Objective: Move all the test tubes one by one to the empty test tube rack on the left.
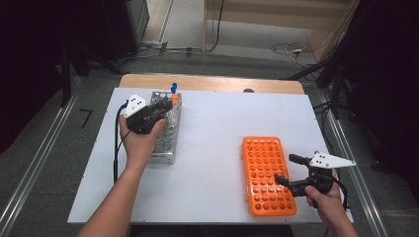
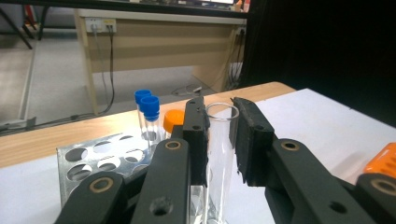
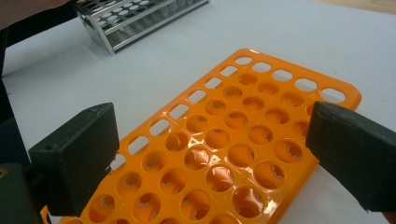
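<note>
Item: glass tube (image 2: 219, 154), open-topped, upright, pinched between the pads of your left gripper (image 1: 159, 109) over the steel rack (image 1: 165, 148) near the tabletop's far-left corner. Neighbours in that rack: two blue-capped tubes (image 2: 148, 116) and one orange-capped tube (image 2: 173, 120), close beside the held one. Right gripper (image 1: 289, 170): jaws spread, nothing in them, hovering at the orange rack (image 1: 267, 173) by the near-right edge. Risks: squeeze harder and the glass may crack; tilt while lifting and it likely catches a rack hole or knocks a capped neighbour; loosen and it slips.
</note>
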The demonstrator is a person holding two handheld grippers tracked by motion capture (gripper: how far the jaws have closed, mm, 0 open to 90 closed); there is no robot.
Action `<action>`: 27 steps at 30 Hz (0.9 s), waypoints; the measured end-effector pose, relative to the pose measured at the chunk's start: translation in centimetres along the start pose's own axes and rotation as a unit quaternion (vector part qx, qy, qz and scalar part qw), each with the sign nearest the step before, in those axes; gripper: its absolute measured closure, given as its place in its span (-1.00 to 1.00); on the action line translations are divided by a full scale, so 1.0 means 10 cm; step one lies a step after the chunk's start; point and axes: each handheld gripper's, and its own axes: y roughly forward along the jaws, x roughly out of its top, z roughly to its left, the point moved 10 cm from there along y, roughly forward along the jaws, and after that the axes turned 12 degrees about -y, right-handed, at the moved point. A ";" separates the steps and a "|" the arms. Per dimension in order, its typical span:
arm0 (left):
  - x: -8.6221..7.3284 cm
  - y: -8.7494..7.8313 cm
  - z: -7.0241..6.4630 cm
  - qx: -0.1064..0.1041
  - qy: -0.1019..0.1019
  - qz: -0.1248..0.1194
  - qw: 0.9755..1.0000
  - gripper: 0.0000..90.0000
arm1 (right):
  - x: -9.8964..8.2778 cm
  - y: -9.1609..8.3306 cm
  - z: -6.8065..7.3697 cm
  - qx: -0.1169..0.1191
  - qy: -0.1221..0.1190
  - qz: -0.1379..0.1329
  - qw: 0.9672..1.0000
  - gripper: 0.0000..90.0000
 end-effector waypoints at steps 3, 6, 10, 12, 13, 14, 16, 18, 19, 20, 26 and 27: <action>-0.02 0.01 0.00 0.007 0.005 0.003 1.000 0.69 | 0.00 0.00 -0.01 -0.001 0.000 -0.001 1.000 -0.96; -0.06 0.02 0.01 0.015 0.009 0.008 1.000 0.69 | 0.00 -0.01 -0.01 -0.001 0.001 0.000 1.000 -0.96; -0.10 0.03 0.01 0.023 0.016 0.019 0.999 0.69 | 0.00 -0.01 -0.01 -0.001 0.002 0.000 1.000 -0.96; -0.11 0.03 0.00 0.028 0.021 0.024 0.999 0.69 | -0.01 0.00 -0.01 -0.001 0.001 0.000 1.000 -0.96; -0.12 0.03 0.00 0.030 0.024 0.026 0.999 0.69 | -0.01 0.00 -0.01 -0.001 0.001 0.001 1.000 -0.96; -0.13 0.03 0.00 0.031 0.025 0.028 0.999 0.69 | -0.01 0.00 -0.01 -0.001 0.000 0.001 1.000 -0.96; -0.14 0.03 0.00 0.035 0.027 0.033 0.998 0.69 | -0.01 0.00 -0.01 -0.001 0.000 0.001 1.000 -0.96; -0.16 0.03 0.00 0.037 0.025 0.040 0.998 0.69 | -0.01 0.01 -0.01 -0.001 -0.002 0.001 1.000 -0.96; -0.16 0.03 0.00 0.039 0.023 0.042 0.998 0.69 | -0.01 0.01 -0.01 0.000 -0.001 0.002 1.000 -0.96; -0.17 0.03 0.01 0.043 0.023 0.046 0.998 0.69 | -0.01 0.01 -0.01 0.000 -0.001 0.002 1.000 -0.96; -0.20 0.03 0.02 0.050 0.015 0.061 0.997 0.69 | -0.03 0.01 -0.01 0.000 0.000 0.005 1.000 -0.96; -0.21 0.03 0.03 0.050 0.015 0.063 0.997 0.68 | -0.03 0.02 -0.01 0.000 0.000 0.005 1.000 -0.96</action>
